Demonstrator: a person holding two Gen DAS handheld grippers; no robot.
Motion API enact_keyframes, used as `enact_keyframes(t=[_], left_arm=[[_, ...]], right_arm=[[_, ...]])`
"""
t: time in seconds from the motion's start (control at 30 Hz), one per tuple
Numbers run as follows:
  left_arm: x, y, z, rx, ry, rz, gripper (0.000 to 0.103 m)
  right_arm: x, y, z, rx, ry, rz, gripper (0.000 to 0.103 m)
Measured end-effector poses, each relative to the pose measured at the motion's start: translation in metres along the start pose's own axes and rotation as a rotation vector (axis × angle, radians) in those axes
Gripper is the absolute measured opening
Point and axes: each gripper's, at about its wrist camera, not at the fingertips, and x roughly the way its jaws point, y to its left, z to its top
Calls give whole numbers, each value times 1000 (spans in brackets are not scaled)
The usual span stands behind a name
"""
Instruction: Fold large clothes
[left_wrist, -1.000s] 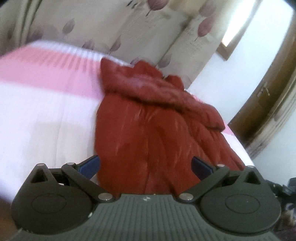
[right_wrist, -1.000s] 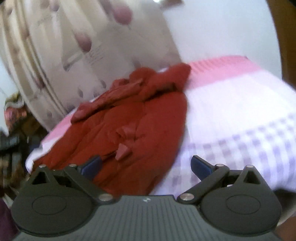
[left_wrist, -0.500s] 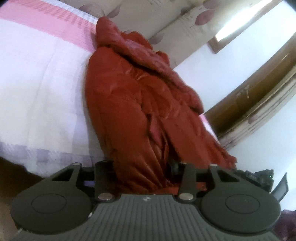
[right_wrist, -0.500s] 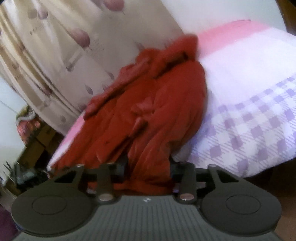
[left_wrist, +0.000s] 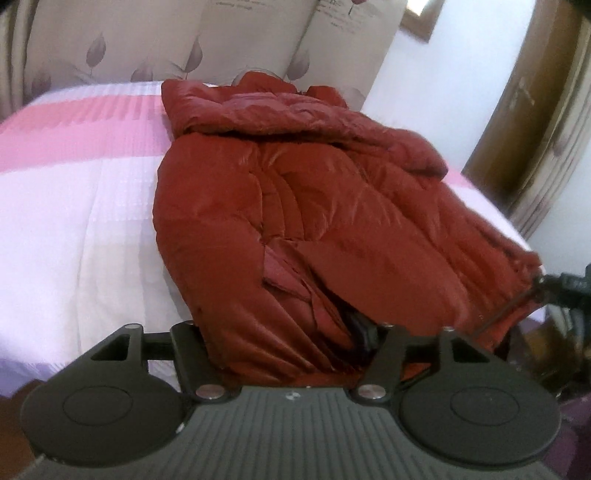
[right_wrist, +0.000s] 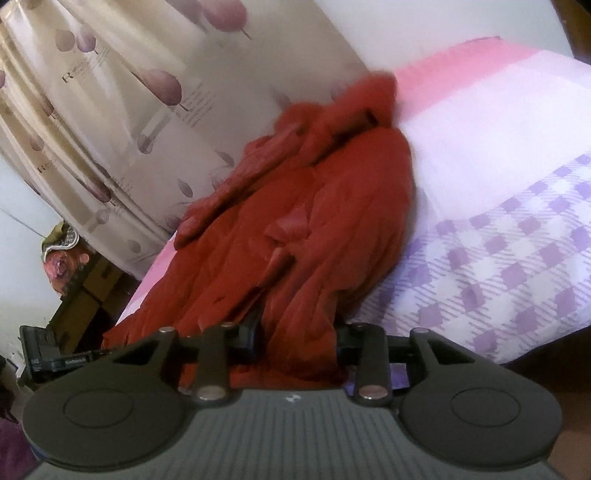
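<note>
A large red puffer jacket (left_wrist: 314, 206) lies on the bed (left_wrist: 74, 206) with its hood towards the curtain. My left gripper (left_wrist: 284, 343) is shut on the jacket's near hem, with bunched fabric between the jaws. In the right wrist view the same jacket (right_wrist: 314, 229) hangs over the bed's edge. My right gripper (right_wrist: 295, 343) is shut on another part of its hem. The right gripper also shows at the jacket's right corner in the left wrist view (left_wrist: 565, 291). The fingertips are hidden by fabric.
The bed has a pink, white and lilac checked cover (right_wrist: 498, 266). A leaf-patterned curtain (left_wrist: 203, 40) hangs behind it. A wooden door (left_wrist: 535, 122) stands at the right. Boxes and clutter (right_wrist: 70, 273) sit beside the bed.
Both grippers were open one second ago, then closed on the jacket's hem. The hem is now bunched and lifted, and the views have shifted.
</note>
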Motion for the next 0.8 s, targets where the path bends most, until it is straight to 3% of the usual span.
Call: enact_keyframes(t=[0.1,0.27,0.5,0.63,0.8], left_arm=[[0,-4,-1,24,1,26,64],[1,-9,-1,42,-1,46,66],[3,-17,0,100,-7,79,66],[4,-20,0,115,-8,88,66],[5,-19,-1,120,-7,91,68]], right_arm=[[6,4,-1,-13,12,-11,46],[10,3,-4,-18,8,-18,46],[8,11,0,-64,-19,-27,32],[4,12,7,-52,-42,7,31],[9,9,6,-68,-13,-19,31]])
